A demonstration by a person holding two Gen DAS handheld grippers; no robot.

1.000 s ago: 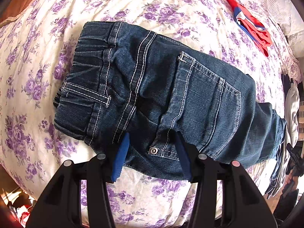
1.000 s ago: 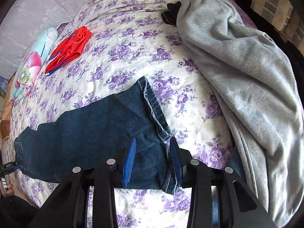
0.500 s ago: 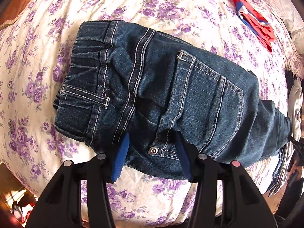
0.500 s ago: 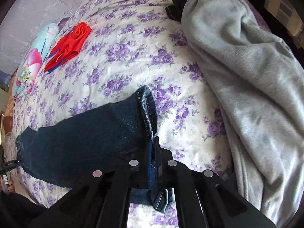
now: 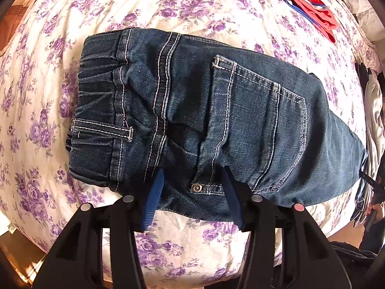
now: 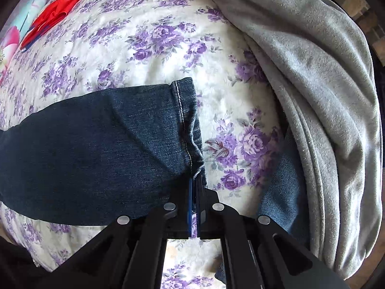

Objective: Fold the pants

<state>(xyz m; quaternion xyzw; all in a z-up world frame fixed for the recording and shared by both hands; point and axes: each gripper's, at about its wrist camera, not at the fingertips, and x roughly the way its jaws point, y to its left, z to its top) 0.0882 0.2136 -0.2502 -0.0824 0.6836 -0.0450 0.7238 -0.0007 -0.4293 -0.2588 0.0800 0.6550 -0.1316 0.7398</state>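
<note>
Right claw [image 6: 193,187]: pads pressed together, pinching the hem end of the jeans [image 6: 96,149] at the near corner of the leg cuff. The cuff edge with its white stitch line runs up and away from the pinch point. The leg extends to the left across the bedspread [image 6: 149,36].

Left claw [image 5: 192,187]: blue pads spread wide, holding nothing. It points down at the seat area, straddling the near edge of the jeans [image 5: 204,120] around a metal rivet [image 5: 196,187]. Cannot tell whether the pads touch the denim.

The jeans lie flat on the bedspread [image 5: 168,240], back pocket up, waistband at the left, leg trailing right.

Further out: a grey sweatshirt [image 6: 312,84] heaped right of the cuff, apart from it, with another bit of denim [image 6: 281,192] peeking from under it. A folded red garment [image 6: 53,12] lies far back, left, next to a floral pillow [image 6: 14,43].
</note>
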